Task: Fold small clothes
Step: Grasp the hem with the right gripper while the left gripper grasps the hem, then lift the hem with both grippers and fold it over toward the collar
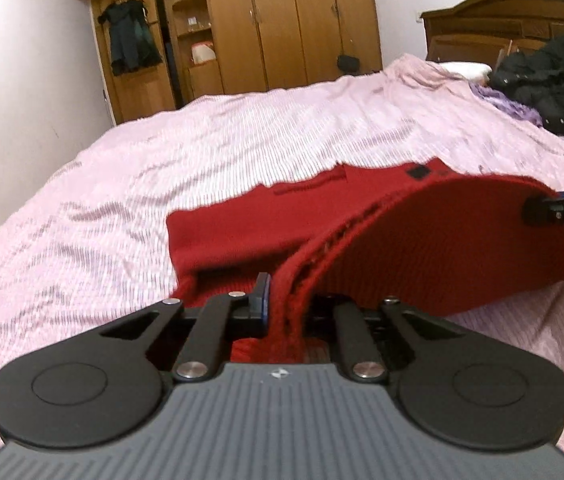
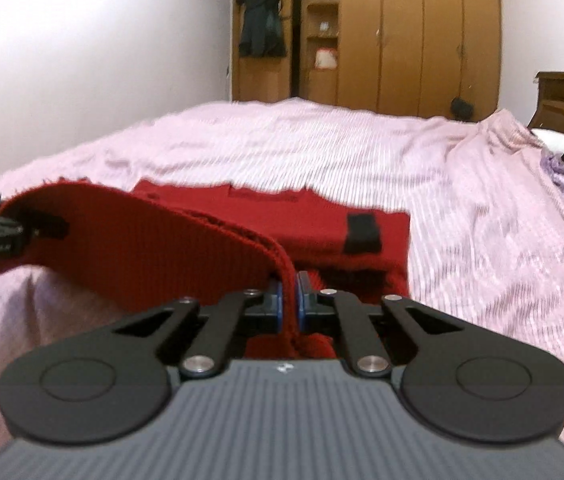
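Left gripper (image 1: 282,300) and right gripper (image 2: 289,300), each clamped on the near hem of a red knitted sweater (image 1: 242,232), hold it raised above the near edge of the pink bedspread (image 1: 162,152); far half lies flat, fold begun, not laid over; no containers in use

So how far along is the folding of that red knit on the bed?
Done: the red knit garment is spread on the pink bedspread, its far part lying flat. In hand: the left gripper and right gripper are each shut on the near hem, which is raised off the bed. Left: carrying that edge over onto the far part, releasing, and any further folds.
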Tool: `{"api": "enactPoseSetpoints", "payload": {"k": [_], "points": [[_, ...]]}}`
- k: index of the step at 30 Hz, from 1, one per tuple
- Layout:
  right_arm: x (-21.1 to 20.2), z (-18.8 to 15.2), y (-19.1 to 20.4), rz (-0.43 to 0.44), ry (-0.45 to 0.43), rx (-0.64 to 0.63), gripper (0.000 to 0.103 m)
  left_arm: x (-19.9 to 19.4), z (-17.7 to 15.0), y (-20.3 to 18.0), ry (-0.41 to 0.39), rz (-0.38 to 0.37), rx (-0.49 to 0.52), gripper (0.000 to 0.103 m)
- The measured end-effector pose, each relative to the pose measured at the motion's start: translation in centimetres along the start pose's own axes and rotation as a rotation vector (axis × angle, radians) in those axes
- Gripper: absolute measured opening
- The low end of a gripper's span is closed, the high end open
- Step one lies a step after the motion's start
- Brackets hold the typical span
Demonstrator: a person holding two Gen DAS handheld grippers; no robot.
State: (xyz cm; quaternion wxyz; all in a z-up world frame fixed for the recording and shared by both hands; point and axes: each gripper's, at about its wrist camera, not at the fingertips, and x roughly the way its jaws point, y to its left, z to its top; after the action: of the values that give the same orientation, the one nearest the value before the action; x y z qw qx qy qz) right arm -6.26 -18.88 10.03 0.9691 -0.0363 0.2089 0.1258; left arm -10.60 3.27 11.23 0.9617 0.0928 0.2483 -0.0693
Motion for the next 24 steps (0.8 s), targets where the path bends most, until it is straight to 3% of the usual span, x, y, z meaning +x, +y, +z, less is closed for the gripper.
{"api": "enactPoseSetpoints", "payload": {"k": [15,20,24], "points": [[8.1,7.7,-0.6,-0.098,-0.115,-0.117,0.009,8.8,8.4,2.5,-0.056,0.031,-0.008,0.010],[12.7,8.7,-1.0,-0.146,-0.124,-0.153,0.009,13.6,10.6,3.0,-0.029,0.046,-0.008,0.010],[16.6,8.4,-1.3,-0.147,-0.088,-0.174,0.009,17.8,10.5,3.3,0.023,0.052,-0.010,0.010]]}}
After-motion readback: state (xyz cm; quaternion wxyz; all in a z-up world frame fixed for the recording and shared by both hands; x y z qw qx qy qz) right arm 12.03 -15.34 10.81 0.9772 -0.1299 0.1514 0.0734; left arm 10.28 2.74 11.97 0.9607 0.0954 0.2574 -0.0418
